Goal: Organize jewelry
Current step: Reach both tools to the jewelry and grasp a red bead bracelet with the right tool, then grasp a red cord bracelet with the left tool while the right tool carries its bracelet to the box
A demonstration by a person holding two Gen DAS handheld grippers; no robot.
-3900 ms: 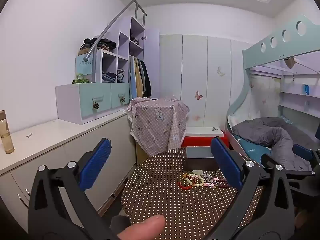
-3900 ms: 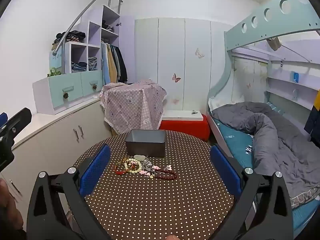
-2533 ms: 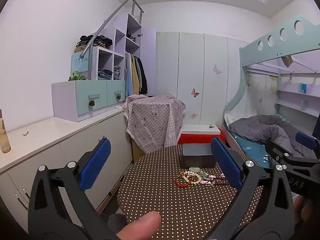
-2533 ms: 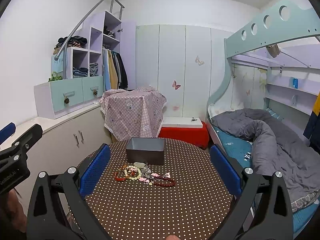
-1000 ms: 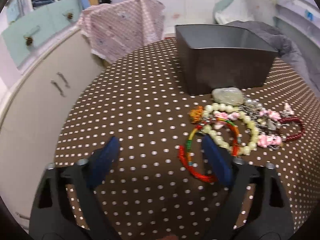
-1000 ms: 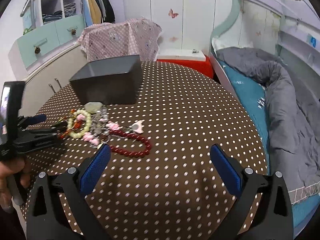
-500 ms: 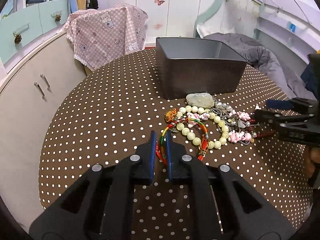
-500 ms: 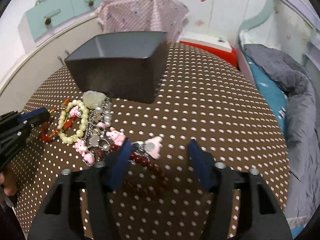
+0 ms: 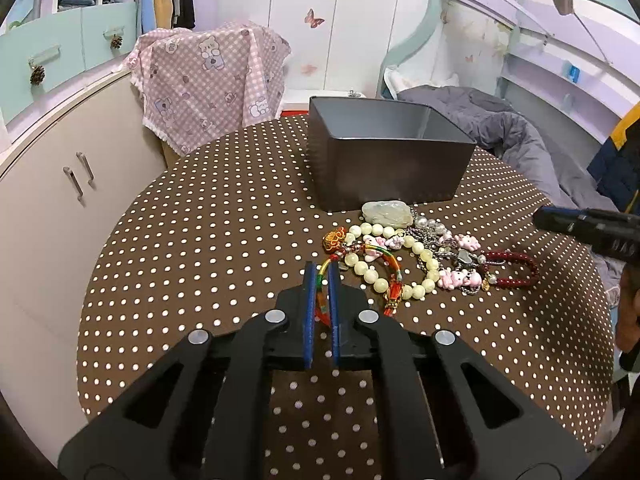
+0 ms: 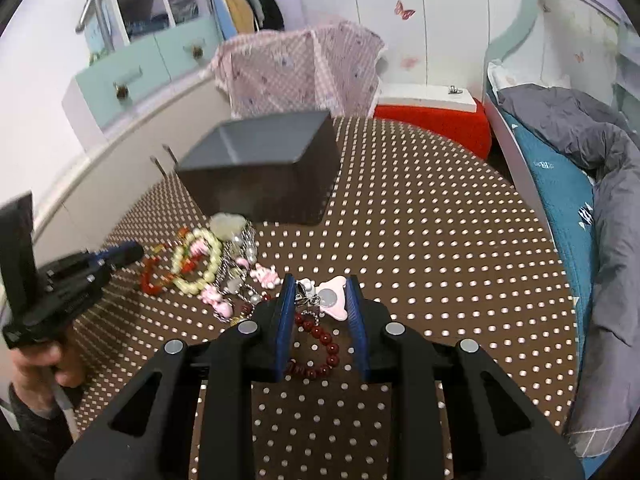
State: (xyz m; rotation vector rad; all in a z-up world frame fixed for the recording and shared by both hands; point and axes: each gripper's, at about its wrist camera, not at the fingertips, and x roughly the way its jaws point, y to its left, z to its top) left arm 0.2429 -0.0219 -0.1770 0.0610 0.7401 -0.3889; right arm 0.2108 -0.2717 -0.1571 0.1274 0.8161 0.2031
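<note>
A pile of jewelry lies on the brown dotted round table [image 9: 208, 240] in front of a dark grey box [image 9: 384, 164]. My left gripper [image 9: 321, 276] is shut on a red and multicoloured cord bracelet [image 9: 320, 304] at the pile's left edge. A cream bead bracelet [image 9: 400, 264], a jade stone [image 9: 386, 212], pink charms [image 9: 460, 278] and a dark red bead bracelet [image 9: 516, 268] lie nearby. My right gripper [image 10: 320, 284] is partly closed around the dark red bead bracelet [image 10: 316, 336] and its pink charm [image 10: 332, 298], jaws not touching them. The box [image 10: 264, 172] stands beyond it.
A pink checked cloth [image 9: 208, 80] covers something behind the table. White cabinets [image 9: 52, 184] run along the left. A bunk bed with a grey duvet [image 10: 592, 168] is on the right, and a red and white stool [image 10: 432, 116] stands behind the table.
My left gripper stays shut on the cord bracelet. My right gripper has narrowed its jaws and moved forward over the dark red bead bracelet and pink charm.
</note>
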